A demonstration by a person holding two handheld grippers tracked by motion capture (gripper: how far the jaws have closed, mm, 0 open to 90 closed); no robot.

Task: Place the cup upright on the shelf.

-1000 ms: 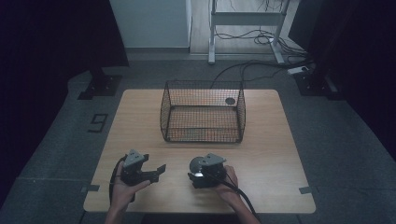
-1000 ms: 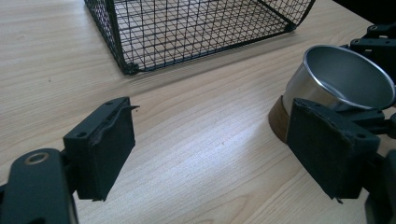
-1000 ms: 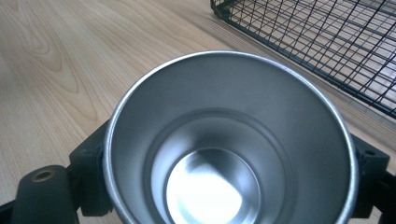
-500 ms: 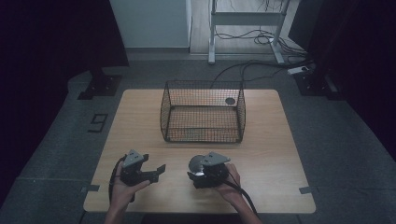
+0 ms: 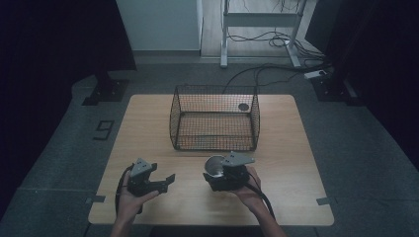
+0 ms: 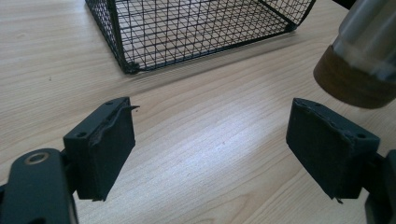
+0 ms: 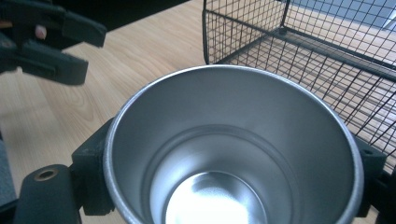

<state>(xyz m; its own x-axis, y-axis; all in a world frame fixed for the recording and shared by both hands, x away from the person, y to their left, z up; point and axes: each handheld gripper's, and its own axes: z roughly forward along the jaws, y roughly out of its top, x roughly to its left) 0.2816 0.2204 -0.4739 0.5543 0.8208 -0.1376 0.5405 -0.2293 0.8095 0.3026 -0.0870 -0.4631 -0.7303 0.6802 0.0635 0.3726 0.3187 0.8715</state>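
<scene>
Right tongs (image 5: 216, 174): clenched on a metal cup (image 7: 233, 149), its mouth turned towards their camera; the jaws have just been closing on its sides; the cup is carried clear of the desk (image 5: 296, 187), presumably for the basket.
Left tongs (image 6: 210, 154): released, nothing between the jaws; held low at the near edge, seemingly out of the way.
Wire basket (image 5: 215, 118): stood mid-desk beyond both tongs, apparently unfilled.
</scene>
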